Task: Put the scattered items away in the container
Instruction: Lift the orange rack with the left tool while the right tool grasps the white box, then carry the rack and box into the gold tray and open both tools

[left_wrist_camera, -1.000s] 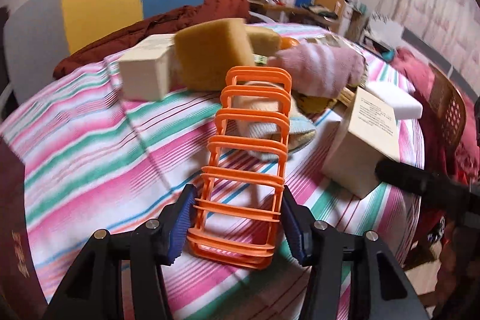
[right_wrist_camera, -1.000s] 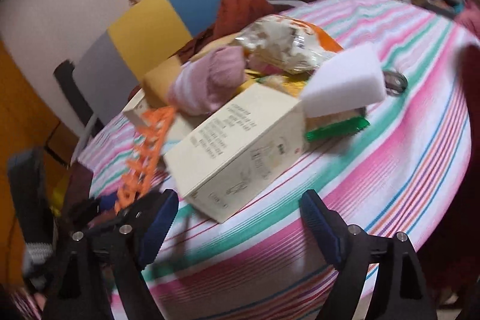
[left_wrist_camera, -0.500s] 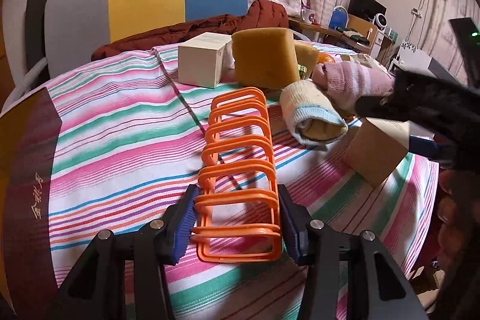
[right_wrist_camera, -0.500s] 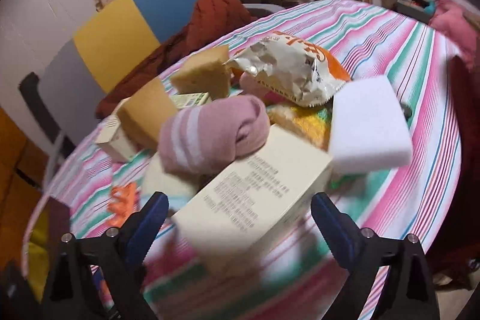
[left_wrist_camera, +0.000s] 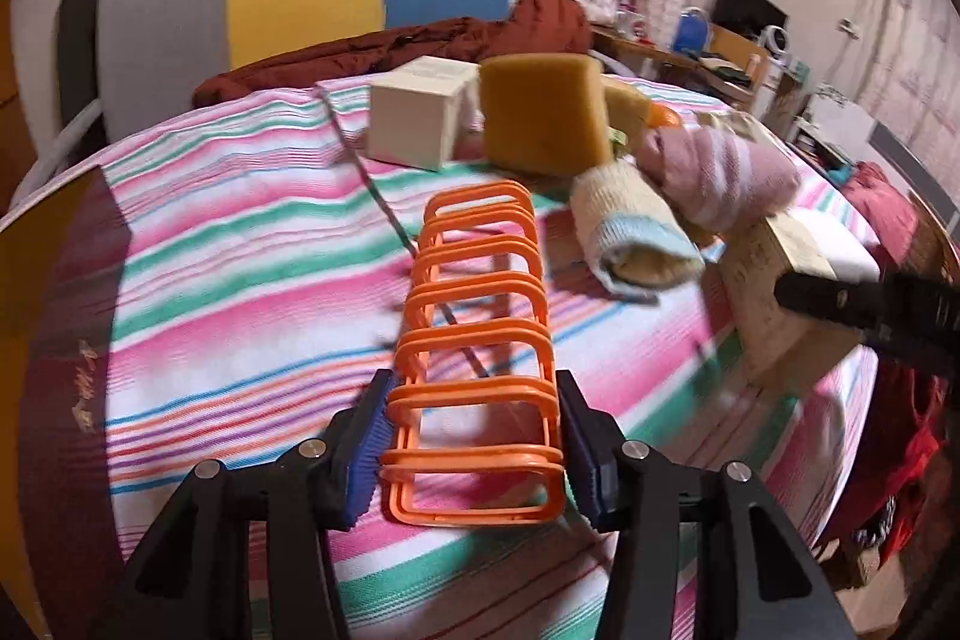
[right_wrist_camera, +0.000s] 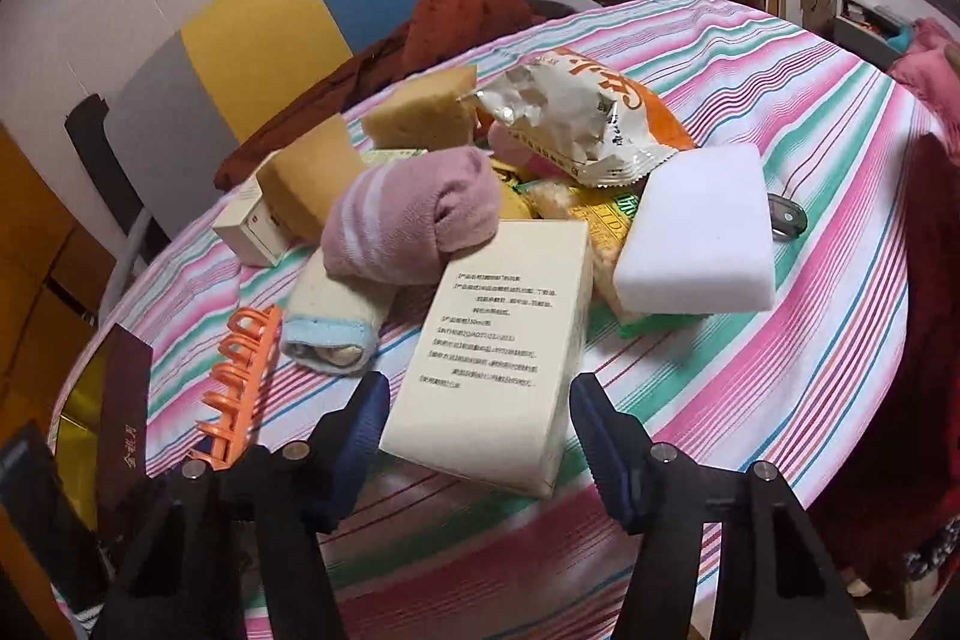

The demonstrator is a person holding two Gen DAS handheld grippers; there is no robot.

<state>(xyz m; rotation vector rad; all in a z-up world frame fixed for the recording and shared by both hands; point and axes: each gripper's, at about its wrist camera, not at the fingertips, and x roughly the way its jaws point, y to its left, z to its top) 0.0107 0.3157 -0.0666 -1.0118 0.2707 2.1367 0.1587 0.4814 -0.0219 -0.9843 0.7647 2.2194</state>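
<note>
The left hand-held gripper [left_wrist_camera: 474, 451] pinches the orange rack [left_wrist_camera: 477, 358] on the striped tabletop [left_wrist_camera: 240, 280]. The right hand-held gripper [right_wrist_camera: 474, 436], its jaws just closing, brackets the cream box [right_wrist_camera: 498, 358]; contact is unclear, and the box's near corner is blurred.

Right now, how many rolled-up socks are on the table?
2. The pink striped sock sits on top of the pile, and the cream sock with a blue cuff lies just below it, beside the printed box. More may hide underneath.
</note>
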